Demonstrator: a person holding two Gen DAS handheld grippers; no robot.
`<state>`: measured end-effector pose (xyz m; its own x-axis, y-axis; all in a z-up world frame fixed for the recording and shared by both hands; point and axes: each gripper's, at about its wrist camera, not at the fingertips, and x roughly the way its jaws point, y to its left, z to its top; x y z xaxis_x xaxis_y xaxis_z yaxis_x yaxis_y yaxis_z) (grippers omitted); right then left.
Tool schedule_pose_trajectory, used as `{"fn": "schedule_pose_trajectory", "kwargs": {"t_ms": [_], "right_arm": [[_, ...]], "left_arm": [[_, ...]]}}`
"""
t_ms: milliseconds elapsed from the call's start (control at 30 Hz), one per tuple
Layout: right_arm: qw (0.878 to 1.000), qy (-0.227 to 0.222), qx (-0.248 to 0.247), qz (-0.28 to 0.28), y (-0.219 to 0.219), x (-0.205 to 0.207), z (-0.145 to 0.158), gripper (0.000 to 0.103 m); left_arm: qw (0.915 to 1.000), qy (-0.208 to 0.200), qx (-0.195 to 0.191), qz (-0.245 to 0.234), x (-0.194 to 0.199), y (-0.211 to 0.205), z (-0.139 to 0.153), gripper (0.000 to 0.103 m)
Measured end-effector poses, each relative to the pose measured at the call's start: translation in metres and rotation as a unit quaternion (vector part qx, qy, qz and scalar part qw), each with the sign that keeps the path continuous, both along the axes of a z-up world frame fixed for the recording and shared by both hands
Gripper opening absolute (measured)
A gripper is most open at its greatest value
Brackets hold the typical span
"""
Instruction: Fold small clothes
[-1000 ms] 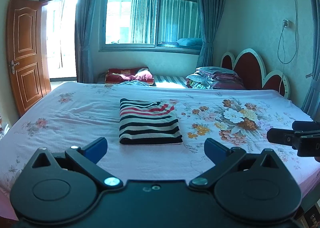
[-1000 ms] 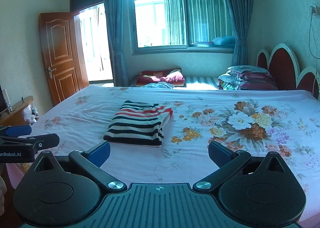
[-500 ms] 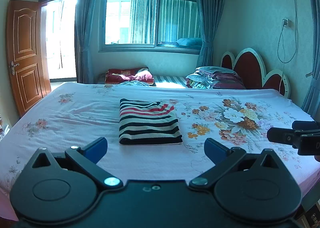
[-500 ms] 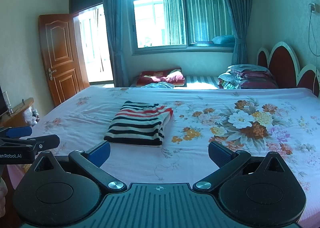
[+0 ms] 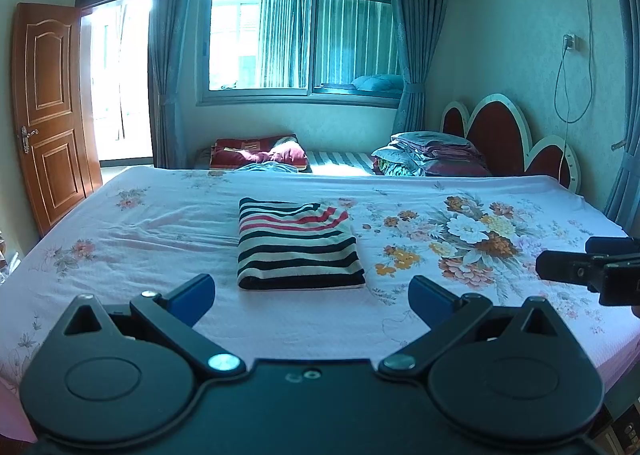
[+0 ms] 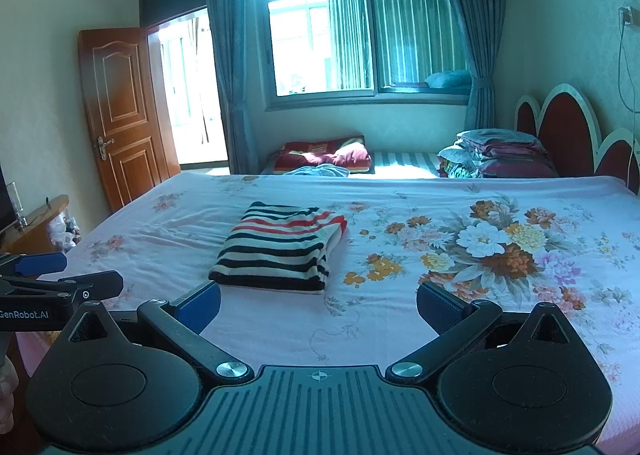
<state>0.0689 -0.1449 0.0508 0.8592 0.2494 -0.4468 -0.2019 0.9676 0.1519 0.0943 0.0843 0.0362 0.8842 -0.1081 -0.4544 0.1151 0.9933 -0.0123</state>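
The far edge of the bed (image 5: 120,239) is hiding the lower parts of what is lying beyond it — a red cushion (image 5: 260,151) at about 12 o'clock in the left wrist view and a stack of bedding (image 5: 432,153) at about 1 o'clock. The right gripper (image 5: 576,261) is getting cut off by the frame edge at 3 o'clock in that view, so only its 2 dark fingertips are showing there. In the right wrist view the left gripper (image 6: 60,273) is poking in at 9 o'clock, likewise cut off, and a sliver of skin at the 8 o'clock edge is too small to make out.

The shirt (image 5: 298,245) — striped black, white and red — is lying folded into a flat rectangle on the flowered sheet, near the middle of the bed. It is sitting at 12 o'clock from the left gripper (image 5: 312,289), just beyond the gap between the 2 blue fingers (image 5: 192,293), touching neither. From the right gripper (image 6: 318,305) it is lying at about 11 o'clock, just past the left-hand pad, also untouched.

Both grippers are hovering with their fingers spread wide, gripping nothing.
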Motion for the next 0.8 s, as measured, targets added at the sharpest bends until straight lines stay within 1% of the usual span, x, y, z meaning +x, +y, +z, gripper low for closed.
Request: {"fn": "schedule_pose_trajectory", "kwargs": {"t_ms": [800], "right_arm": [[1.000, -0.002, 0.002, 0.006, -0.0030, 0.0037, 0.0011, 0.103]], "left_arm": [[1.0000, -0.006, 0.004, 0.000, 0.0032, -0.0007, 0.0035, 0.103]]}}
